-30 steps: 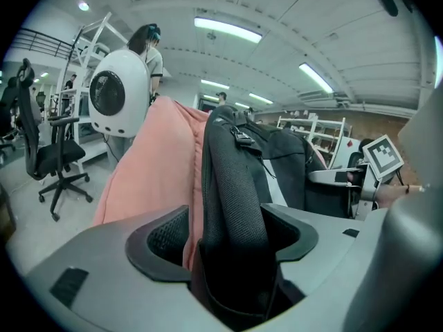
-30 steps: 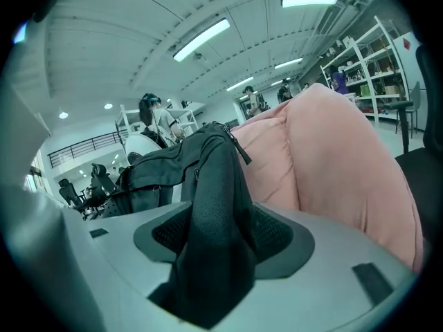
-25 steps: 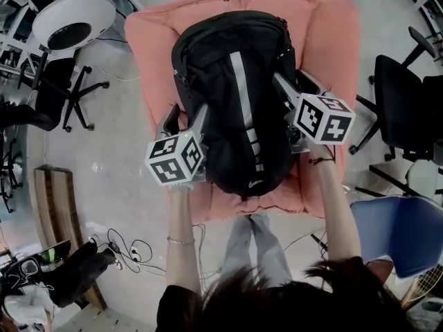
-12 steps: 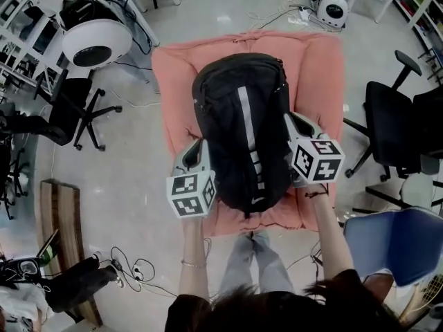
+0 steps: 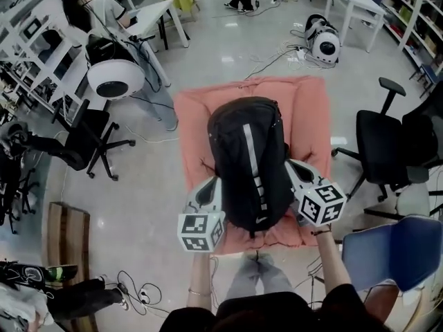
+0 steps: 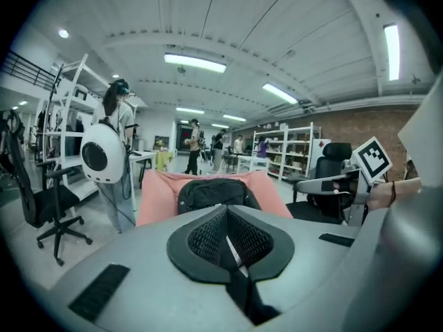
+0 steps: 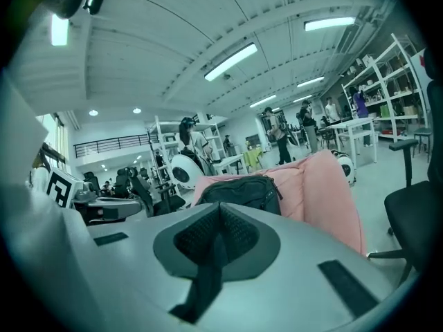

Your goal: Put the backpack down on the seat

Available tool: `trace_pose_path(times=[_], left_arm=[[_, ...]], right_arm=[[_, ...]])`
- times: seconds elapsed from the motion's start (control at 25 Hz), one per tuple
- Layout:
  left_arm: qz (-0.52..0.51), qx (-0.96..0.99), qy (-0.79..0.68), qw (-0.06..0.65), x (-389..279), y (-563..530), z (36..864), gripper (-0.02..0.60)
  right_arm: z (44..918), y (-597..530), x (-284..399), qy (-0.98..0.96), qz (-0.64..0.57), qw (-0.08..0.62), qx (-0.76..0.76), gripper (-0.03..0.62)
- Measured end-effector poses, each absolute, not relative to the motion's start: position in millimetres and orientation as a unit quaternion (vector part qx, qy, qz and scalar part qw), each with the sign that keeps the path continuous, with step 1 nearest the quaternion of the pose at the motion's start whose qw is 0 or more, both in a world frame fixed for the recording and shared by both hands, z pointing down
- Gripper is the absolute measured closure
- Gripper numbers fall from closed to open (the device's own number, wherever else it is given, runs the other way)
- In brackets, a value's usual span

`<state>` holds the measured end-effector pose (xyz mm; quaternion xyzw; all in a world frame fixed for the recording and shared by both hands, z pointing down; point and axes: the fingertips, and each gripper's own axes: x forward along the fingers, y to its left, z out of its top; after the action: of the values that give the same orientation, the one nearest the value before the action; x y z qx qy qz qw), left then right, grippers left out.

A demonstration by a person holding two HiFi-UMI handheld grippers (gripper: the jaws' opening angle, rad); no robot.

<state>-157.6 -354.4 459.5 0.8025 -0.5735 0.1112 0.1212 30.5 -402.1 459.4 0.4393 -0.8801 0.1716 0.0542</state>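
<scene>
My left gripper [image 5: 213,185] and my right gripper [image 5: 292,166] sit on either side of the near end of the black fabric backpack with a pale grey stripe down its middle [image 5: 246,164]. The backpack lies lengthwise on the salmon-pink cushioned seat [image 5: 313,120], its near end close to the seat's front edge and pink cushion showing on both sides and beyond its far end. My left fingers [image 6: 208,237] have just closed. Their black ribbed pads are pressed together with only a dark seam between them, and they grip no part of the bag. My right fingers [image 7: 239,237] have also just closed, pad against pad, with the same dark seam and nothing clamped. In both gripper views the backpack is ahead, past the fingertips, resting against the pink cushion. In the head view each gripper's tip is just beside the bag's flank, and I cannot tell whether either one brushes the fabric. The seat stands on a glossy grey floor [image 5: 152,185]. A black swivel office chair [image 5: 379,144] is to the right of the seat, and a blue chair [image 5: 396,249] is nearer to me on that side. To the left, well apart, are a white dome-shaped machine with a dark round face [image 5: 115,79] and another black swivel chair [image 5: 84,140].
</scene>
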Motion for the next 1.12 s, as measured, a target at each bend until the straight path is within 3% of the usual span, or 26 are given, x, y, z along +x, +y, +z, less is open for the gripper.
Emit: trace_pose_path(times=[0.56,1.12], left_arm=[[0.039,0.829,-0.556,0.049,-149,-270,352,0.568],[0.012,0.821,-0.570,0.011,-160,-230,321,0.569]], right_arm=[[321,-299,55,-0.901,0.073,-0.042,0.425,0.582],[294,-259,82,-0.892,0.042,-0.075,0.443,0.582]])
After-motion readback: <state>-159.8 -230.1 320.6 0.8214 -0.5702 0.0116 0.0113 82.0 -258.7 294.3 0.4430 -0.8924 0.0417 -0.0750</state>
